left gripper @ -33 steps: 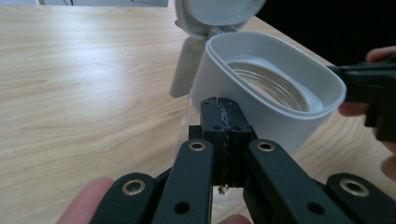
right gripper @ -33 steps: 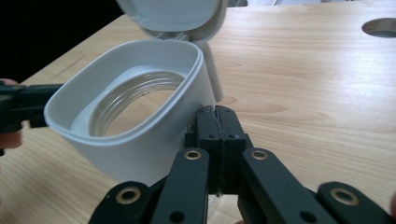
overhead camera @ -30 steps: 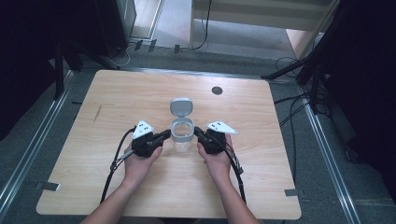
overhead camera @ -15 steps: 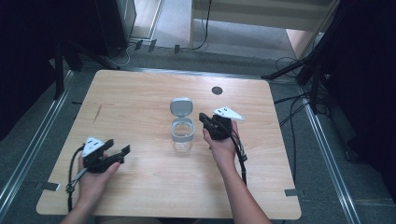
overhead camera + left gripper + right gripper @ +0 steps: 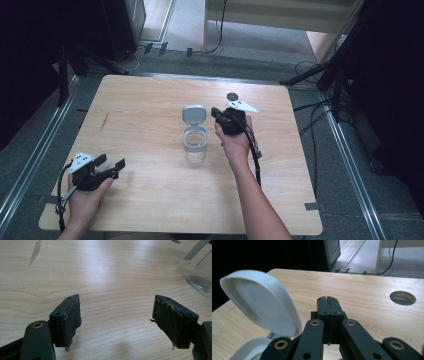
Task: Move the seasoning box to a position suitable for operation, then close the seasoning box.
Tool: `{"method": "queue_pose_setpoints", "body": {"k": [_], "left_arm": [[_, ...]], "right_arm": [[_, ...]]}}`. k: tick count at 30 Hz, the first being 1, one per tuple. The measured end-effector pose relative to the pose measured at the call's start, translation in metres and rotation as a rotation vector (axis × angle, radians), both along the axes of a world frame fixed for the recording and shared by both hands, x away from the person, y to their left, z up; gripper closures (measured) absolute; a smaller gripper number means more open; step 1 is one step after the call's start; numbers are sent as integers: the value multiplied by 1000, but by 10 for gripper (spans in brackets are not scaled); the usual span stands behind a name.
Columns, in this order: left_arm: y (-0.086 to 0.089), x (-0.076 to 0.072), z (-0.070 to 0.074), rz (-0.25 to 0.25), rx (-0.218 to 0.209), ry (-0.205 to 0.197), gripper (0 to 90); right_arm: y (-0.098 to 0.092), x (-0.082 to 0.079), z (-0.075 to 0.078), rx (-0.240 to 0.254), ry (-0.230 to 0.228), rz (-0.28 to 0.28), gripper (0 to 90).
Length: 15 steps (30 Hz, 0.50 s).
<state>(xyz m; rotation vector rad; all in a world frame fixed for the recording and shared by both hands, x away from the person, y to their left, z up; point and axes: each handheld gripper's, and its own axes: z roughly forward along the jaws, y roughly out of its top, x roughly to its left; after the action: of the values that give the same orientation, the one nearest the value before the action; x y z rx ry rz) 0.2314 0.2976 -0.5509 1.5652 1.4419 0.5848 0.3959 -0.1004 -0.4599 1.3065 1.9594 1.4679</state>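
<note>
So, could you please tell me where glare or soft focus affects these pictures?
Left gripper view: a pale sheen of glare lies across the light wooden table ahead of the open left gripper, and the clear glass jar at the edge looks soft. Right gripper view: the grey flip lid beside the shut right gripper is slightly blurred.

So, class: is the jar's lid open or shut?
Open. The grey lid stands flipped back behind the clear jar, whose mouth is uncovered.
</note>
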Motion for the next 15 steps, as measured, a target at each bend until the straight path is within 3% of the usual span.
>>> {"method": "queue_pose_setpoints", "body": {"k": [7, 15], "left_arm": [[-1, 0, 0, 1, 2, -2, 237], [-2, 1, -1, -6, 13, 5, 254]], "right_arm": [[0, 8, 3, 28, 5, 10, 900], [1, 11, 14, 86, -29, 84, 900]]}}
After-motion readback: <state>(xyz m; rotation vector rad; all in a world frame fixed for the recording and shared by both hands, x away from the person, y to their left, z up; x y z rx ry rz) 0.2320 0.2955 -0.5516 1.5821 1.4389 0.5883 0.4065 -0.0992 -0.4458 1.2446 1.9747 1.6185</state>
